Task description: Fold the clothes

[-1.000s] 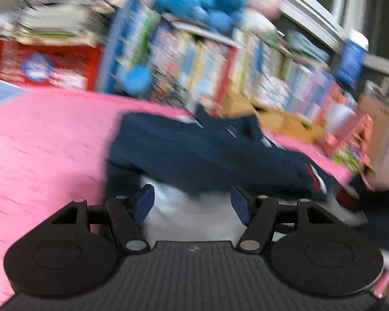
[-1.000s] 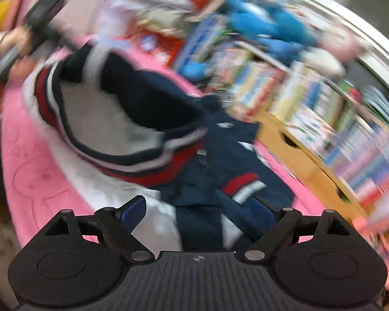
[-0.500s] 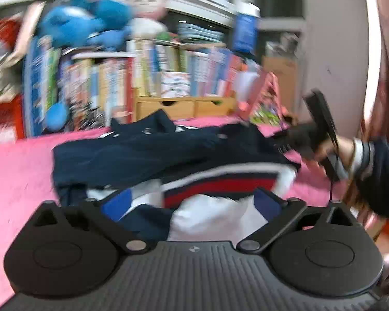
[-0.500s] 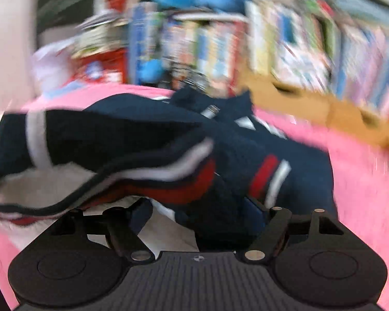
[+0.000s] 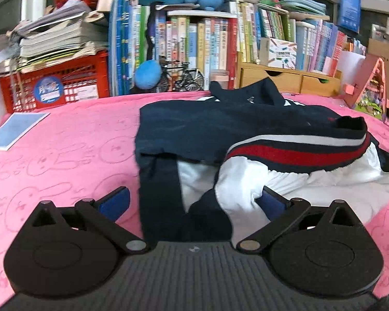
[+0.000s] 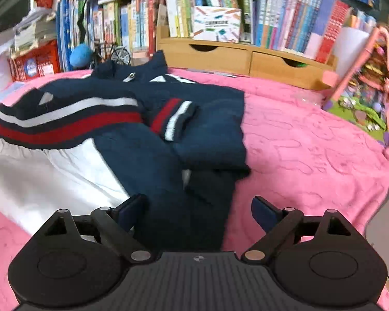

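Observation:
A navy jacket (image 5: 233,121) with red and white stripes lies on the pink blanket (image 5: 64,155), its striped hem turned back over the body so the white lining (image 5: 311,186) shows. My left gripper (image 5: 193,197) hovers wide open over the jacket's near edge; a navy strip and lining lie between the fingers, untouched by the pads. In the right wrist view the jacket (image 6: 132,96) shows a striped cuff and the lining (image 6: 39,176) at left. My right gripper (image 6: 197,204) has its jaws opening, with a navy sleeve part lying loose between them.
A packed bookshelf (image 5: 194,39) lines the back with a red crate (image 5: 57,85), a model bicycle (image 5: 184,77) and a wooden drawer box (image 6: 246,54). A blue card (image 5: 15,129) lies at the blanket's left. A pink toy house (image 6: 363,90) stands right.
Both views have rolled level and steadied. The left jaws spread wider. The striped hem, lifted earlier, now rests folded over the jacket. The other hand has left the left wrist view.

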The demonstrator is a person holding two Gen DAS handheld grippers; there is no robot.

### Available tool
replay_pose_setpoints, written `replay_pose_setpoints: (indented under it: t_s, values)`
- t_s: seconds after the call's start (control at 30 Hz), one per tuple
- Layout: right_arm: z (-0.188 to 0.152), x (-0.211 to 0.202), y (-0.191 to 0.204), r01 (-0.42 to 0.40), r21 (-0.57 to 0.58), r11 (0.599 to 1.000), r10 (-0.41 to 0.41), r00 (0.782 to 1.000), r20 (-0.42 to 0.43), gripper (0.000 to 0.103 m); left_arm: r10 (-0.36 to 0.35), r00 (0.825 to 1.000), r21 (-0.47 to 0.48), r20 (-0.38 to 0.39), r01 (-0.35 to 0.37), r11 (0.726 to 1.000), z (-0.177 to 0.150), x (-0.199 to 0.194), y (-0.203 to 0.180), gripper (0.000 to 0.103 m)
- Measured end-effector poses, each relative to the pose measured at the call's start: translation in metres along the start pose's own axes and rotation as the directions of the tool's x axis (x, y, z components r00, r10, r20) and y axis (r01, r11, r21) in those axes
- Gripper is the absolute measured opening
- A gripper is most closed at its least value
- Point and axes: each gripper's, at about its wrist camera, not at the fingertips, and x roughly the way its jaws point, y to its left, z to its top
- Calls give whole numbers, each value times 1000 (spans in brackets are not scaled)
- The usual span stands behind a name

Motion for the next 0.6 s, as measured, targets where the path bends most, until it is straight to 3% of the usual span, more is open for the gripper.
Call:
replay_pose_setpoints:
  t_s: [0.07, 0.1, 0.17, 0.2, 0.23, 0.33, 0.43, 0.47, 0.5, 0.53, 0.6]
  values:
    - [-1, -8, -8, -30, 4, 1000, 30, 999, 25, 90, -34, 999, -20, 31, 34, 999, 1, -11, 5, 102]
    - [0, -10, -7, -39, -16, 999, 39, 998, 45, 90, -91, 993, -36, 68, 94, 995, 3, -18, 7, 102]
    - [5, -14, -3, -60, -55, 997, 65, 994, 82, 91, -199, 971, -68, 131, 209, 976, 9, -27, 12, 103]
    - [9, -12, 1, -85, -72, 994, 92, 991, 99, 92, -213, 965, -80, 151, 227, 971, 12, -27, 13, 103]
    - [15, -9, 6, -111, -85, 990, 120, 986, 114, 92, -202, 968, -92, 150, 218, 972, 16, -23, 12, 103]
    - [35, 12, 27, -142, -111, 984, 156, 979, 135, 98, -119, 992, -99, 43, 122, 988, 20, 9, 4, 103]
    - [45, 30, 48, -128, -150, 980, 146, 982, 117, 98, -103, 994, -59, -46, 100, 993, 13, 37, -9, 103]
    - [47, 36, 55, -122, -164, 979, 141, 984, 110, 94, -109, 992, -40, -60, 107, 994, 8, 41, -15, 103]
    - [50, 41, 62, -117, -178, 977, 136, 985, 103, 79, -119, 990, -20, -73, 118, 993, 3, 42, -21, 102]
    - [50, 44, 66, -112, -187, 976, 132, 987, 96, 56, -135, 987, 11, -82, 136, 991, -2, 40, -28, 101]
    - [43, 40, 70, -104, -200, 974, 123, 989, 85, 46, -179, 980, 102, -86, 188, 977, -14, 26, -43, 101]
